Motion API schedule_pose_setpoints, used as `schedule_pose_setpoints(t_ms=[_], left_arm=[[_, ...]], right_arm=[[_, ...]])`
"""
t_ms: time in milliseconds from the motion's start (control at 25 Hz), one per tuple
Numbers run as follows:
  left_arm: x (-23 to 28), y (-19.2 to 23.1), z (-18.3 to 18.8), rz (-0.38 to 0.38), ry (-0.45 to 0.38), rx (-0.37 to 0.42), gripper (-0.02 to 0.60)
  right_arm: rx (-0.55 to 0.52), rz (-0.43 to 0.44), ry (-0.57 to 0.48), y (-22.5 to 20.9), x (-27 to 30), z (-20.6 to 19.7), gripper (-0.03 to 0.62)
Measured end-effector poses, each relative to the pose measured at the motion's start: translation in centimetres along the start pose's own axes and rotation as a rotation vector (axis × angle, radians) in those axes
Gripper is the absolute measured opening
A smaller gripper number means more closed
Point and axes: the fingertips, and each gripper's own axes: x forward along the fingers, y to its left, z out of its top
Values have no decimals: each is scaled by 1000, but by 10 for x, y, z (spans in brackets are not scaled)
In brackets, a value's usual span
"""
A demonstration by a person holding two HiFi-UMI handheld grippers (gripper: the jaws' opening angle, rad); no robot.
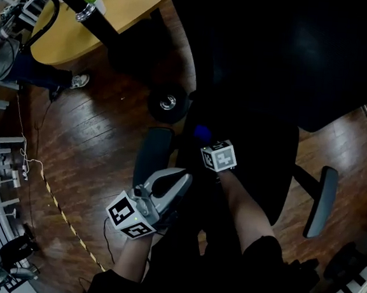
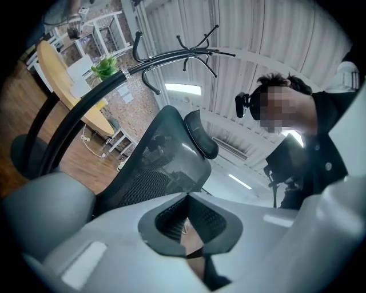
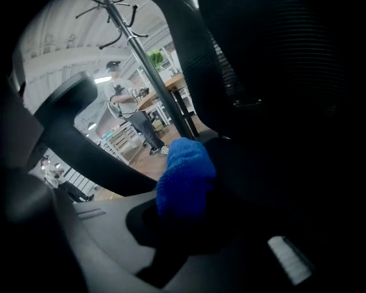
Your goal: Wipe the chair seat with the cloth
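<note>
Now we are clenching the blue cloth (image 3: 184, 177) in the right gripper (image 1: 208, 143) at the chair seat's (image 1: 253, 155) ten o'clock edge, aiming for flat, overlapping strokes; the left gripper (image 2: 186, 197) is hanging closed and empty at seven o'clock.

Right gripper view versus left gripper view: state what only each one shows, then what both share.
Only the right gripper view: the blue cloth clamped in the right gripper. Only the left gripper view: the left gripper shut on nothing, a chair's headrest, and the person holding it, wearing a head camera. Both: the coat rack, the wooden table and its green plant.
</note>
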Motion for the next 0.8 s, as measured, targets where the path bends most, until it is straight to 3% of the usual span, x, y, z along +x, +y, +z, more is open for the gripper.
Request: schedule_pose_setpoints(t_ms=[200,400,600,800], left_arm=[[-7,9,1,15,-10,-1,-8],[-4,10,4,22,-12,-4,-8],[5,4,-7,15,44,1,-8],[14,8,-8,20,63,6,-8]], right_arm=[[-27,-5,-28,-9,-5,-3,37],[40,-149,-5,-70,-46,-32,37],[159,-305,6,-139,-119,-75,37],[208,-462,3,-196,-199,-100,37]])
